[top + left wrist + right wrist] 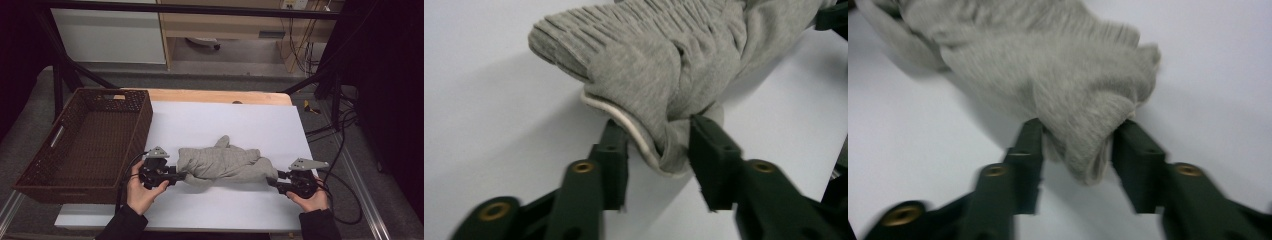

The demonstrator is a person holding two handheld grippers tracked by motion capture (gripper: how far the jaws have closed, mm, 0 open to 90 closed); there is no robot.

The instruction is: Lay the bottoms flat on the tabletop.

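Note:
A crumpled grey garment (225, 164) lies on the white tabletop (225, 120), stretched left to right between both grippers. My left gripper (181, 175) holds its left end. In the left gripper view the jaws pinch a thick fold with a pale hem (624, 117), the gripper (659, 150) shut on it. At the garment's right end my right gripper (272, 181) does the same. The right gripper view has a rolled fold of the garment (1083, 100) squeezed between the jaws of that gripper (1078, 145). A hand grasps each gripper from the near edge.
A dark brown woven basket (142, 120) stands off the table's left side, its inside bare. A wooden strip (220, 96) runs along the table's far edge. Cables (345, 200) trail on the floor to the right. Dark frame bars (65, 70) cross behind.

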